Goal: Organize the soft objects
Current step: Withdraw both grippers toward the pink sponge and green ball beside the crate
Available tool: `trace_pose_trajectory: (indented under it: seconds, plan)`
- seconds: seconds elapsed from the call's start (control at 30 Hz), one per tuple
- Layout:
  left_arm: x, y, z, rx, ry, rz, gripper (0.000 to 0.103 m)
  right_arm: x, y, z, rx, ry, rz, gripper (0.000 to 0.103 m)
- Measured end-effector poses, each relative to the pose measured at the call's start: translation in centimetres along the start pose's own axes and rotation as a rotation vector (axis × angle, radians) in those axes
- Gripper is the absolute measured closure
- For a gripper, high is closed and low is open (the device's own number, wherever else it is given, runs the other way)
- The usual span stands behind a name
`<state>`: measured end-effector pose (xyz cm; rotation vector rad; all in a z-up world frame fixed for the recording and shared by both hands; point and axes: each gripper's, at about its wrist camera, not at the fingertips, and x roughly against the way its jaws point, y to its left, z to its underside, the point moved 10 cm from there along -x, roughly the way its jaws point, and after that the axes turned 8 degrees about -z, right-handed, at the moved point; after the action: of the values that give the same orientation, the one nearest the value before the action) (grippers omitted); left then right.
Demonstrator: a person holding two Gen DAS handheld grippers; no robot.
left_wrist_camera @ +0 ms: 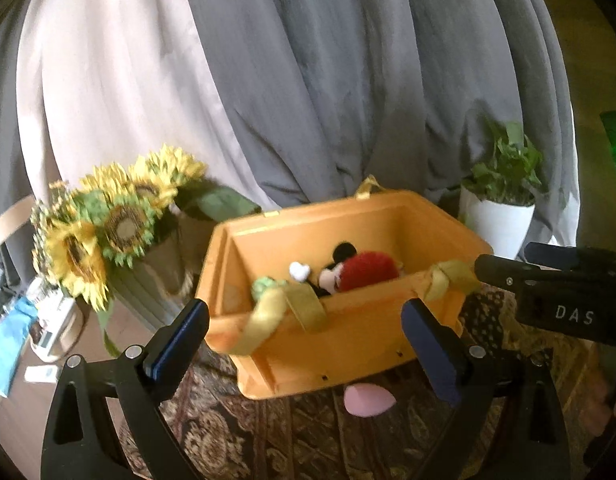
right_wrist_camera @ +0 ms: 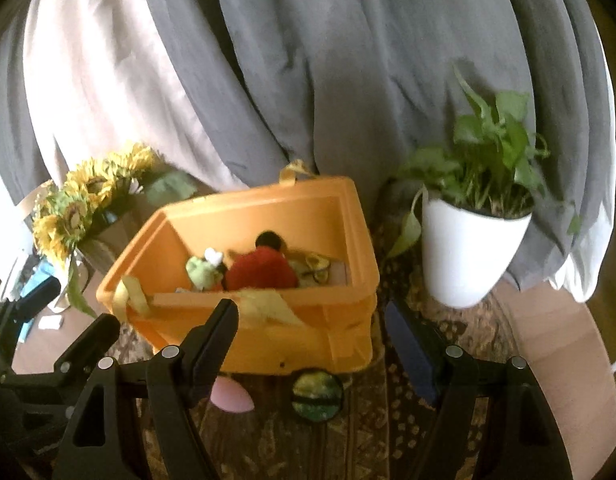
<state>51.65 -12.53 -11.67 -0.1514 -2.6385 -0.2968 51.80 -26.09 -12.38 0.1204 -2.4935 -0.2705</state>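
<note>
On the dark patterned table cloth (right_wrist_camera: 372, 432), the orange plastic bin (left_wrist_camera: 348, 328) sits at twelve o'clock of both tongs, holding a red-and-black plush mouse (right_wrist_camera: 263, 268) and a green plush toy (right_wrist_camera: 201, 270). A pink egg-shaped sponge (left_wrist_camera: 368, 400) lies at the bin's six o'clock. Left gripper (left_wrist_camera: 308, 340) and right gripper (right_wrist_camera: 312, 340) both gape wide, grasping nothing.

Home: curtains (right_wrist_camera: 308, 60), potted plant (right_wrist_camera: 476, 232)

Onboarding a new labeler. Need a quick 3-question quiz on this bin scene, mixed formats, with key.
1. True or false: the orange bin is empty.
2. Which item lies on the patterned cloth outside the bin? A) pink sponge B) red plush C) green plush
3. What stands to the bin's right in the right wrist view?

Key
1. False: plush toys lie inside.
2. A
3. The potted plant in a white pot.
</note>
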Motion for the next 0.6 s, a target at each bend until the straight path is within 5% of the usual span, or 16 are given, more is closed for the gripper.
trace_pose_trajectory:
  seconds: [0.6]
  plan:
    - [-2.8,-3.2,6.9,-0.042,0.133,0.089,0.005,-2.9,-1.1,6.6,-0.021,0.177,-0.024,0.026]
